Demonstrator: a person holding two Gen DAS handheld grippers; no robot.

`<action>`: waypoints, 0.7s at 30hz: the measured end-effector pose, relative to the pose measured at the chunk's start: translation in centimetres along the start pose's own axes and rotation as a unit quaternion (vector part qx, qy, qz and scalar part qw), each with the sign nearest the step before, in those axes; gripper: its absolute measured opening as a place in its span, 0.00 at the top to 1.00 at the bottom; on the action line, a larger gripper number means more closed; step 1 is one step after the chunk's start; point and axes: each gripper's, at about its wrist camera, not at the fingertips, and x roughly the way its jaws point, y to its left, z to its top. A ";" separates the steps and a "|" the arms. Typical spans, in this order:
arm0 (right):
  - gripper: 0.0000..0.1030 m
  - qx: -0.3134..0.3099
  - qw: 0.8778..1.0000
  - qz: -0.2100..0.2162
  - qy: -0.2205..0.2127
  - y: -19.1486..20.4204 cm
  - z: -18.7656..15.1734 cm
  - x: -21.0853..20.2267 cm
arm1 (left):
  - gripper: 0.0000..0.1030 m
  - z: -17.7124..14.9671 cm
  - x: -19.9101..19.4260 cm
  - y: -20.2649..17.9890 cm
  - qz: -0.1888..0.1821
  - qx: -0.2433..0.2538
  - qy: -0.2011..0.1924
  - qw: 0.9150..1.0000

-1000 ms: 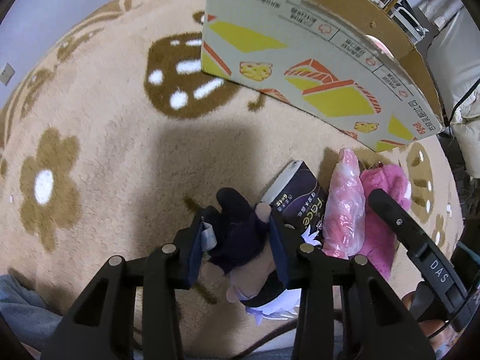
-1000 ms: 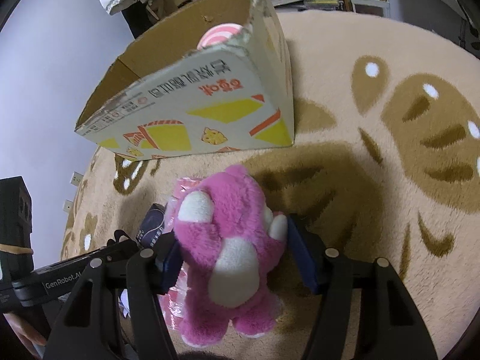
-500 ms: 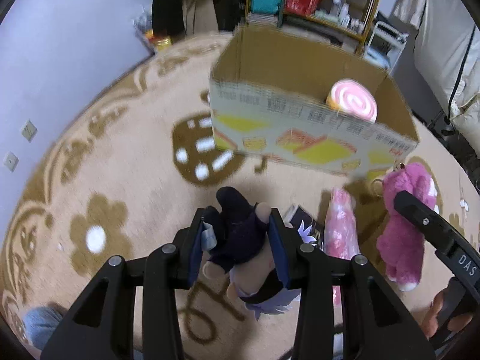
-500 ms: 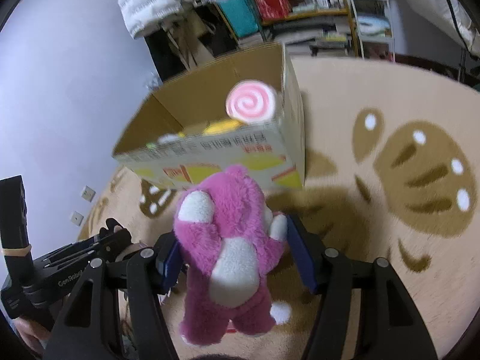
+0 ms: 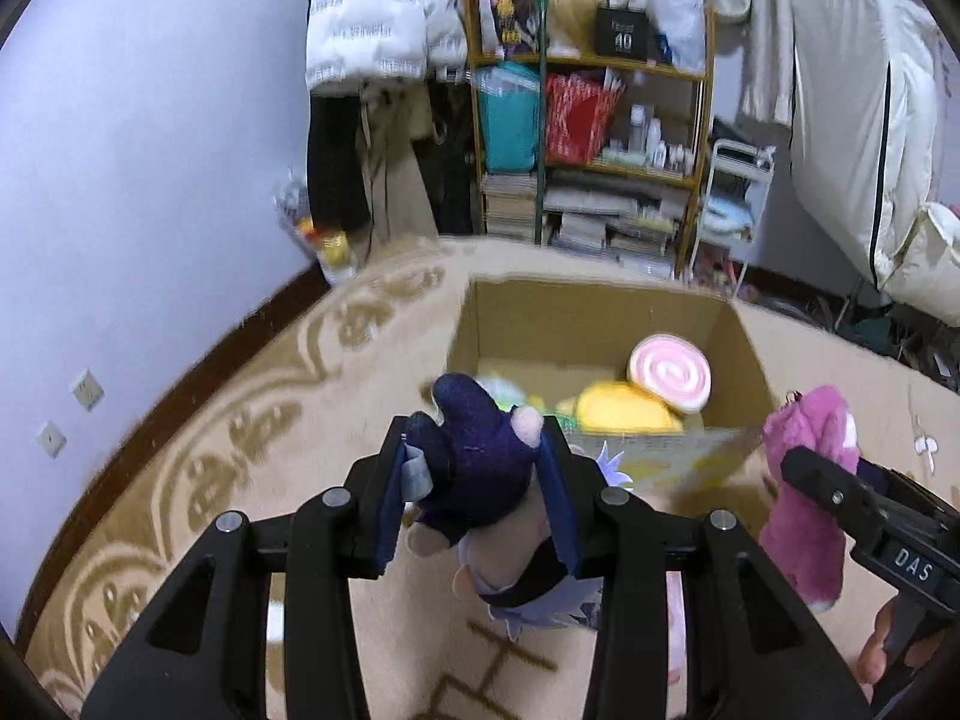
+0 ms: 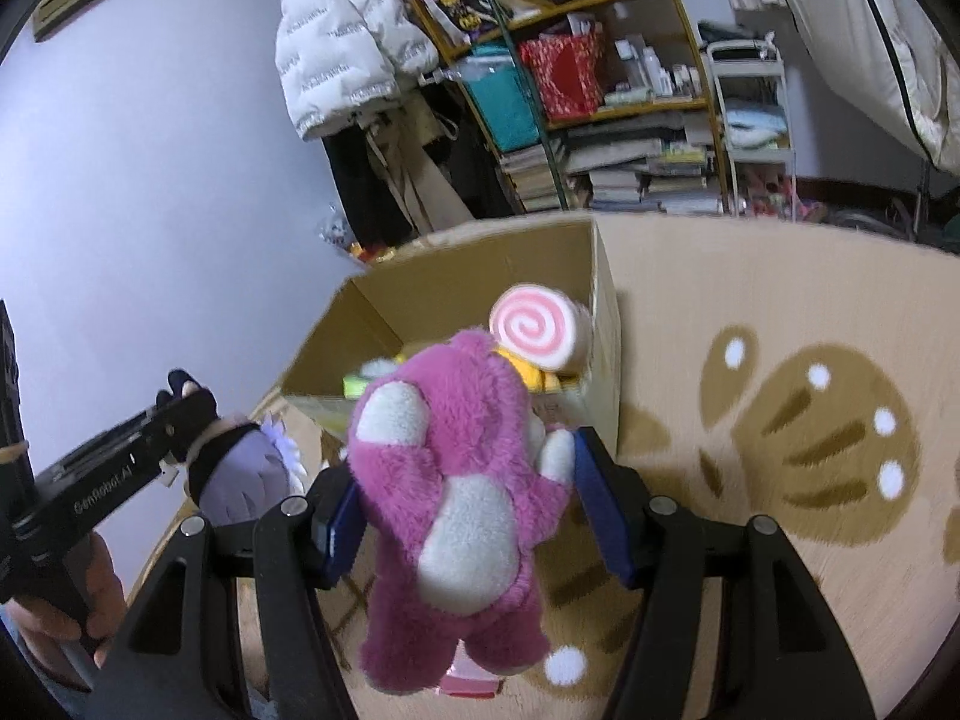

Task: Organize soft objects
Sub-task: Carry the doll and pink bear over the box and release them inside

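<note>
The left hand-held gripper (image 5: pixel 477 507) is clamped on a small dark navy plush doll with a pale face and lavender hair (image 5: pixel 480 474); its blue-padded fingers (image 5: pixel 393 501) press the doll's body from both sides, and the doll hangs head-down above the beige carpet with brown flower patterns (image 5: pixel 240 450). The right hand-held gripper (image 6: pixel 474 510) is clamped on a fuzzy magenta plush bear with white patches (image 6: pixel 462 492), gripped around its middle, legs dangling below the fingers.

Ahead of both stands an open brown cardboard box (image 5: pixel 600 312) on the carpet. Inside it lie a pink-and-white spiral lollipop plush (image 5: pixel 669 372) leaning against the right inner wall and a yellow plush (image 5: pixel 618 411) just beside it; other soft things in the box are too blurred to name.

In the right wrist view the left hand-held gripper appears at the left edge with the doll (image 6: pixel 240 474) in its grip, near the box's corner. Under the bear, a pink packet (image 6: pixel 468 681) lies on the carpet.

Behind the box a yellow-framed shelf of books and bins (image 6: pixel 600 102) stands against the wall, with a white puffer jacket (image 6: pixel 342 42) hanging beside it.
</note>
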 end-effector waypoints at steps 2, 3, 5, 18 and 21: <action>0.35 -0.004 1.000 0.001 -0.012 0.3 0.6 -0.5 | 0.62 1.2 -0.4 0.3 0.002 -0.003 -0.019 1.000; 0.35 -0.008 1.000 0.001 -0.020 0.5 1.0 -0.8 | 0.62 1.8 -0.5 0.5 0.003 -0.007 -0.028 1.000; 0.35 -0.016 0.999 0.002 -0.031 0.9 1.8 -1.1 | 0.62 2.9 -0.7 0.9 0.000 -0.013 -0.043 0.999; 0.35 -0.059 0.995 0.001 -0.081 2.6 6.6 0.7 | 0.62 7.0 1.0 -0.4 -0.006 0.017 -0.105 0.994; 0.35 -0.061 0.995 0.003 -0.085 2.5 7.4 1.6 | 0.61 7.3 2.0 -0.7 -0.012 0.018 -0.108 0.994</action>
